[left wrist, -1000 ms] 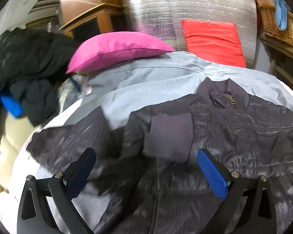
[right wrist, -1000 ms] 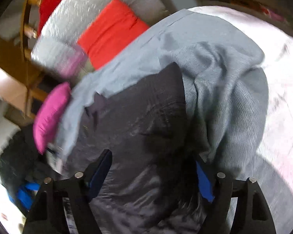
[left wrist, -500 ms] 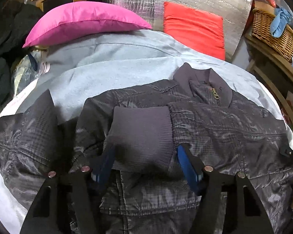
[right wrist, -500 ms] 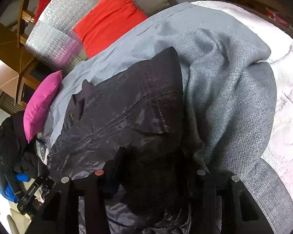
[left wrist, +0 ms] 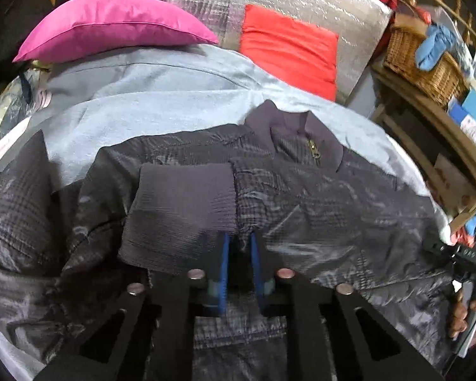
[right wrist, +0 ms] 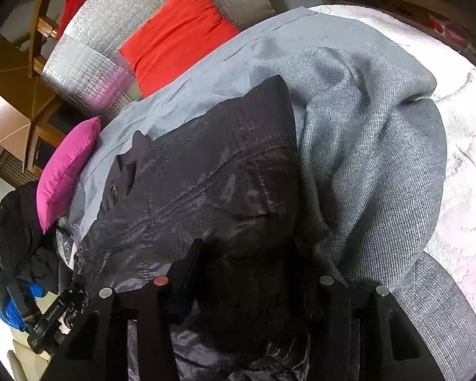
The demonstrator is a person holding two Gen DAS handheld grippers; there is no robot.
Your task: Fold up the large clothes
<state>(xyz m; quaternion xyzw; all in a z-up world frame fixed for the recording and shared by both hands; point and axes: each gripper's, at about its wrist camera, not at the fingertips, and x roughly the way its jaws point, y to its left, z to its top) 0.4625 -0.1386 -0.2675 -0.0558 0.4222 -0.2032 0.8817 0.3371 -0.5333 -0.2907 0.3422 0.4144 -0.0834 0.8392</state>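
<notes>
Dark zip-front jacket (left wrist: pixel 317 209) spread front-up on a grey-blue blanket (left wrist: pixel 149 101) over a bed, collar toward a pink pillow (left wrist: pixel 111 28) and a red cushion (left wrist: pixel 288 44). One sleeve is folded across the chest, so that its ribbed knit cuff (left wrist: pixel 181 209) lies on the body panel.

The shell is thin, glossy and finely checked. It should prove light, limp and rather slippery, sagging wherever it is unsupported and sliding readily over itself. The ribbed cuff, the collar and the seams offer thicker, less slick purchase than the open panels, and a fold is best carried from two well-separated points along one edge.

Left gripper (left wrist: pixel 238 247): blue pads pressed almost together, pinching a bunch of fabric at the seam where the cuff meets the sleeve.

Right gripper (right wrist: pixel 254 285): jaws part-way spread over a dark mound of jacket fabric near the garment's side edge, beside a rumpled grey knit throw (right wrist: pixel 365 165). Fabric fills the gap; the far finger is lost in shadow, so a firm grip seems probable but cannot be confirmed.
</notes>
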